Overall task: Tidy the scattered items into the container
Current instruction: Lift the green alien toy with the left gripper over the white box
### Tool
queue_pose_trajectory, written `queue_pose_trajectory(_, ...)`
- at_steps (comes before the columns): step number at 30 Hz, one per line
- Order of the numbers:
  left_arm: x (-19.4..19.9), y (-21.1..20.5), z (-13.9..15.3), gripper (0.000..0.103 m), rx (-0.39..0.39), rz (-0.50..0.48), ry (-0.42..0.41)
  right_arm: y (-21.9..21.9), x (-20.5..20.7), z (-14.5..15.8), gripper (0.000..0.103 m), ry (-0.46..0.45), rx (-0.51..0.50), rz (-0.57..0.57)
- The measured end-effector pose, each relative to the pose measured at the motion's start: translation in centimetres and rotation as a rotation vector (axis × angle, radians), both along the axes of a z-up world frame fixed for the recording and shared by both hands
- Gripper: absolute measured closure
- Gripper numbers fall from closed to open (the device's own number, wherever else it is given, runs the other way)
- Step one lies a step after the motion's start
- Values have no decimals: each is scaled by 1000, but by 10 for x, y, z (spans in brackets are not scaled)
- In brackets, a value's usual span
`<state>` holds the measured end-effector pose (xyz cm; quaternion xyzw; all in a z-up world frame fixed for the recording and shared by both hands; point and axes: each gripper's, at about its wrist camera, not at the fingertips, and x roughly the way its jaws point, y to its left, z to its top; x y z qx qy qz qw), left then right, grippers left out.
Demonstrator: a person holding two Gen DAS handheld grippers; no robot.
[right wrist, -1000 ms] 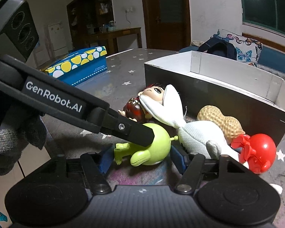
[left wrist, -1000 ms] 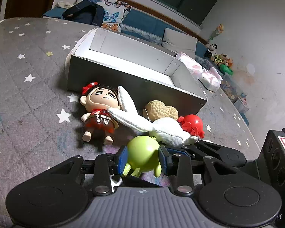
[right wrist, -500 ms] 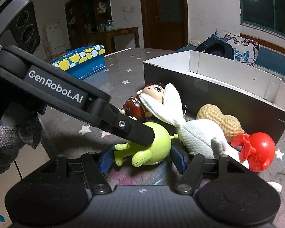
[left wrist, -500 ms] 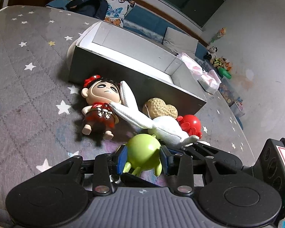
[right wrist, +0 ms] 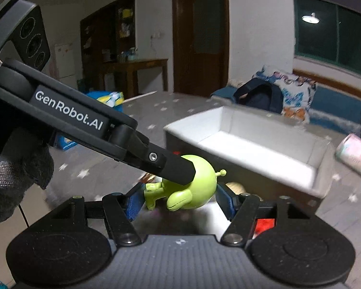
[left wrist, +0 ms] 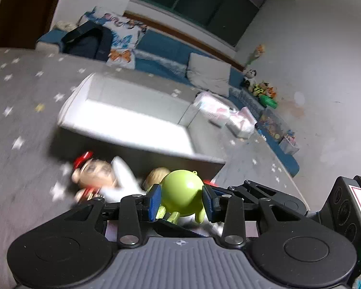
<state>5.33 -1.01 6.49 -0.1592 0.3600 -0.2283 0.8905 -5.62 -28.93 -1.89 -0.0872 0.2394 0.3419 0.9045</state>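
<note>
My left gripper (left wrist: 181, 201) is shut on a green round toy (left wrist: 181, 192) and holds it lifted above the table, short of the box. The toy (right wrist: 195, 185) also shows in the right wrist view, with the left gripper's finger (right wrist: 173, 166) across it. My right gripper (right wrist: 179, 201) is open, its blue pads (right wrist: 133, 203) apart on either side of the toy without touching it. The open white box (left wrist: 132, 118) stands just behind. A doll (left wrist: 93, 173), a white plush (left wrist: 122, 180), a peanut toy (left wrist: 155, 175) and a red toy (right wrist: 264, 225) lie in front of the box.
The grey star-patterned tablecloth (left wrist: 24, 120) covers the table. A blue spotted box (right wrist: 108, 97) sits at the far left in the right wrist view. Pink-white packets (left wrist: 228, 115) lie behind the box's right end. A sofa with cushions (left wrist: 156, 48) is beyond.
My left gripper has lifted the green toy off the table and risen toward the box. The right gripper has risen with it, still open. The view is blurred by motion.
</note>
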Motion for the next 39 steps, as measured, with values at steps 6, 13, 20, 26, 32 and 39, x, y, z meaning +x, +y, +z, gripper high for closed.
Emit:
queue_pose_trajectory(6, 49, -26, 18, 63, -1, -46, -38, -20, 41, 22, 38, -37, -7, -51)
queue_pose_trajectory(13, 128, -43, 8, 63, -40, -72, 30, -36, 119, 27, 38, 23, -53, -74)
queue_pose_trajectory(20, 200, -45, -27, 63, -80, -66, 169, -34, 188, 2, 38, 156, -120, -61)
queue_pose_trajectory(26, 228, -46, -50, 64, -91, -51, 242, -32, 221, -15, 38, 236, -177, -38)
queue_pose_trajectory(32, 237, -49, -60, 64, -97, -50, 270, -26, 226, -23, 38, 242, -262, -21)
queue_pose_trajectory(39, 239, -52, -66, 65, -101, -48, 295, -10, 233, -26, 37, 244, -365, -12)
